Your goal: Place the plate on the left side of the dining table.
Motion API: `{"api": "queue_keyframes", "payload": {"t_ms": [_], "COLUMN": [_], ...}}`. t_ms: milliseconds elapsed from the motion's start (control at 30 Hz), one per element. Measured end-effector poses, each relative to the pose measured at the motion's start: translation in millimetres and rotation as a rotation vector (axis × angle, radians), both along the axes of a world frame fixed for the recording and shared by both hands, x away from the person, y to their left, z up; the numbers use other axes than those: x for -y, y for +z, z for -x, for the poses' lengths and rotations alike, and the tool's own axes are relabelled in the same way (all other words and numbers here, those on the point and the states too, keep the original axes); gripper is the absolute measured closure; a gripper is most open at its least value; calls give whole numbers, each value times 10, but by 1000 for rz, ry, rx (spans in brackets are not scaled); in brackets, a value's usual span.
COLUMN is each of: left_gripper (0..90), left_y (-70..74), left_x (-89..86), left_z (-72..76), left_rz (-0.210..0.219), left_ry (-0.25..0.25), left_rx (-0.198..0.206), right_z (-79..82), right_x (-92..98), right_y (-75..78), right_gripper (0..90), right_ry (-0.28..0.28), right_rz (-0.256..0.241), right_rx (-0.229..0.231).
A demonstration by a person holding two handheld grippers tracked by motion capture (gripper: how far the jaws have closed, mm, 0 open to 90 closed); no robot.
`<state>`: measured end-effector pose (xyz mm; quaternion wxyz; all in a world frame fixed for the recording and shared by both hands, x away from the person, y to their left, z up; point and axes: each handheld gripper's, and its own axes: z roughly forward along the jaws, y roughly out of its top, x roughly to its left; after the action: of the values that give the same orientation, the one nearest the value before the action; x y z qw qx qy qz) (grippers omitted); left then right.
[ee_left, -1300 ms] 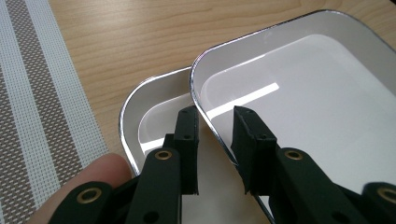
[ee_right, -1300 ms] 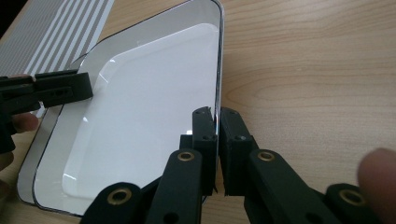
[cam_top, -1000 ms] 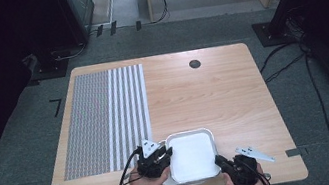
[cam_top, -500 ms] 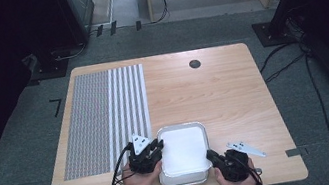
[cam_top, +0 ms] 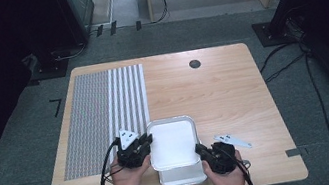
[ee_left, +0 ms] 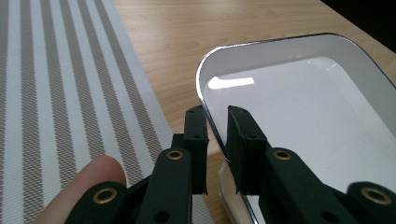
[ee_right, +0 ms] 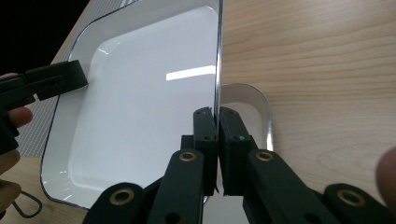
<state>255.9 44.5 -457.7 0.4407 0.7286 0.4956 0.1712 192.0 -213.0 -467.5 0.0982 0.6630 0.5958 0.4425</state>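
A white tray (cam_top: 173, 141) with a thin dark rim and rounded corners is held between the two grippers, above a second white tray (cam_top: 182, 175) that sits on the desk (cam_top: 223, 92) near its front edge. The upper one's glossy inside catches a bright reflection.

The left gripper (cam_top: 144, 140) comes in from the tray's left edge, the person's left hand (cam_top: 127, 172) wrapped under it. In the left gripper view its jaws straddle the rim (ee_left: 215, 133) with a gap still visible on either side of the thin edge, so whether they pinch it cannot be told. The right gripper (cam_top: 201, 150) meets the tray's right edge, gripped by the right hand (cam_top: 224, 176); in the right gripper view its jaws are pressed together on the rim (ee_right: 216, 112), clamping it.

The right gripper view looks along the tray's edge, with the left gripper (ee_right: 56, 81) at the far side and the lower tray (ee_right: 252, 112) peeking out just beyond its own jaws. The high view adds a striped placemat (cam_top: 105, 112) left of the left gripper, and a grey plate (cam_top: 231, 140) lying just right of the right gripper.
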Motion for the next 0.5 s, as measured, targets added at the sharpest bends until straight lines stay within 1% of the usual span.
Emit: {"api": "queue_keyframes", "payload": {"t_ms": [167,300,500], "left_gripper": [795,808,815], "left_y": [34,46,54], "left_x": [-158,-273,-446], "left_z": [-64,-111,-173], "left_rz": [33,38,42], "left_ry": [17,35,53], "left_rx": [0,1,-2], "right_z": [-112,-182,-283], "right_x": [-122,-244,-407], "right_y": [37,58,57], "right_gripper": [880,878,878], "right_ry": [21,40,56], "right_rz": [-1,9,4], "right_rx": [-1,-5,-21]}}
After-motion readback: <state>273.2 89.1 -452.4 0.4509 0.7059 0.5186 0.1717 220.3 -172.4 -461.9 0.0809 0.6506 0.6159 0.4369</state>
